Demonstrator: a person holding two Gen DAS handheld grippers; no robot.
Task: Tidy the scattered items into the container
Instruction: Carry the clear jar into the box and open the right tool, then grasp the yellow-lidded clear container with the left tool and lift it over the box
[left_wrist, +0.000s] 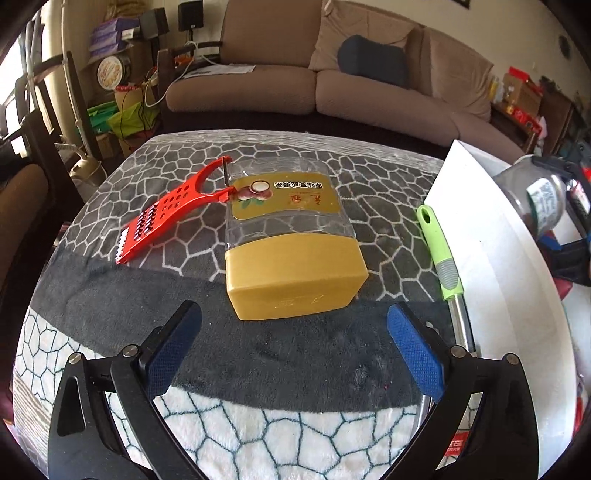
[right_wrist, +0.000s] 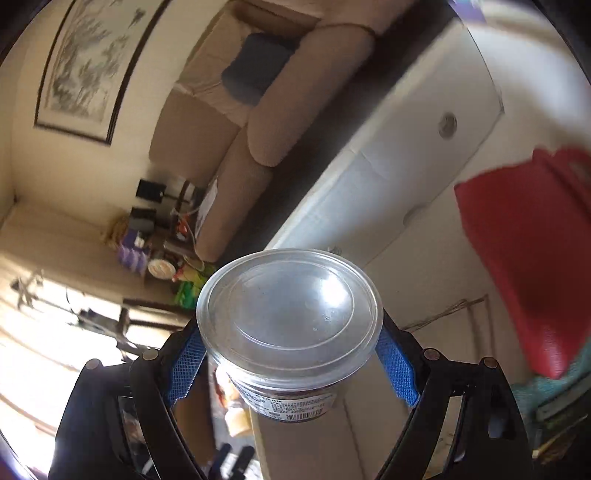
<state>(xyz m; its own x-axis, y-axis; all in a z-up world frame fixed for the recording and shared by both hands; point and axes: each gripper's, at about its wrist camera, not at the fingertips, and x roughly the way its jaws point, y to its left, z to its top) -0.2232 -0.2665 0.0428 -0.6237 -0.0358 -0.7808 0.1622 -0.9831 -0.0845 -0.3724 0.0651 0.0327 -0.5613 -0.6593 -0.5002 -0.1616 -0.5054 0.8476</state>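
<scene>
A clear jar with a yellow lid (left_wrist: 295, 273) lies on its side in the middle of the patterned tablecloth, lid toward me. My left gripper (left_wrist: 293, 310) hangs just short of the lid, open, with nothing between its blue pads (left_wrist: 166, 354). A red grater (left_wrist: 166, 214) lies to the left of the jar. A green-handled utensil (left_wrist: 437, 251) rests along the white container (left_wrist: 476, 236) on the right. My right gripper (right_wrist: 290, 332) is shut on a round clear jar with a clear lid (right_wrist: 290, 302). The same round clear jar (left_wrist: 532, 195) shows over the container.
The white container wall (right_wrist: 406, 177) fills the upper right of the right wrist view, with a blurred red item (right_wrist: 524, 251) beside it. A beige sofa (left_wrist: 332, 85) stands behind the table. Cluttered shelves (left_wrist: 114, 74) are at the back left.
</scene>
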